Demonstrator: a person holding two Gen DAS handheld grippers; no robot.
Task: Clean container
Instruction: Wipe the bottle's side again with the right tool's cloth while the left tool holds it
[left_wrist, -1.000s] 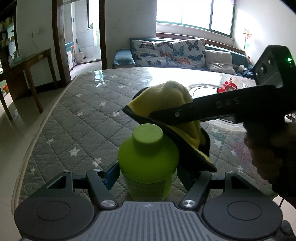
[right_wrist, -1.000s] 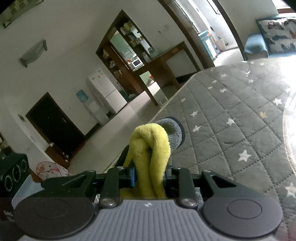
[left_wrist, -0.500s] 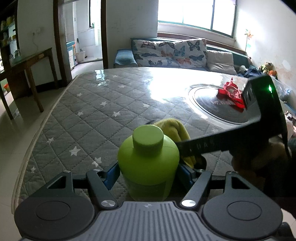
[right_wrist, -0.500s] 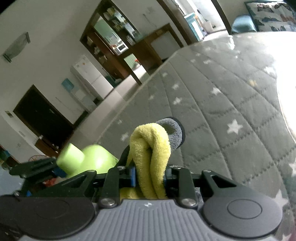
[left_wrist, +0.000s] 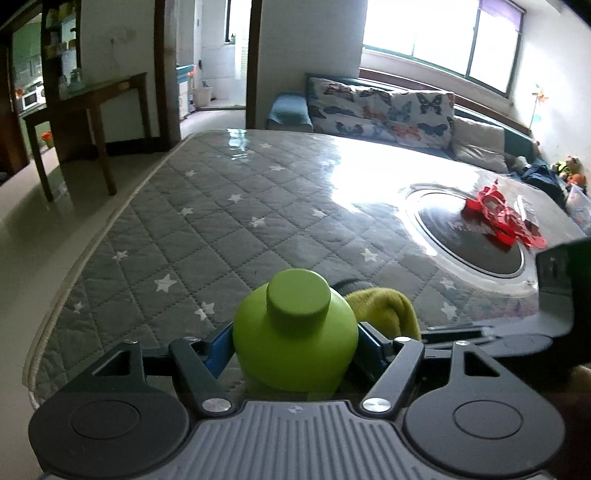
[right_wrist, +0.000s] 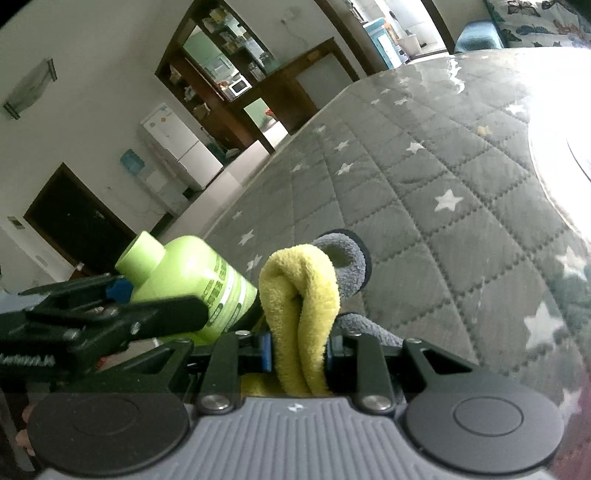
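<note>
L gripper (left_wrist: 295, 354) has its fingers clamped on the green bottle (left_wrist: 295, 332), low on the body, cap up, held just over the near edge of the table (left_wrist: 221, 229). R gripper (right_wrist: 297, 350) has its fingers squeezed on a folded yellow/grey cloth (right_wrist: 301, 288), which sits right beside the bottle's side, touching or nearly so; can't tell which.

Risks from here, as I judge them:
- Bottle is smooth and round, so hard side pressure from the cloth could twist it in the L grip or push it out.
- It sits at the table edge, so if it slips it prob. lands on the floor, not the table.
- Cloth is pinched in a narrow fold; dragging may pull it loose from the R fingers.
- The 2 grippers are v. close, and the R one's fingers could knock the L ones mid-wipe.
- Cap could loosen if wiped round the top.
</note>
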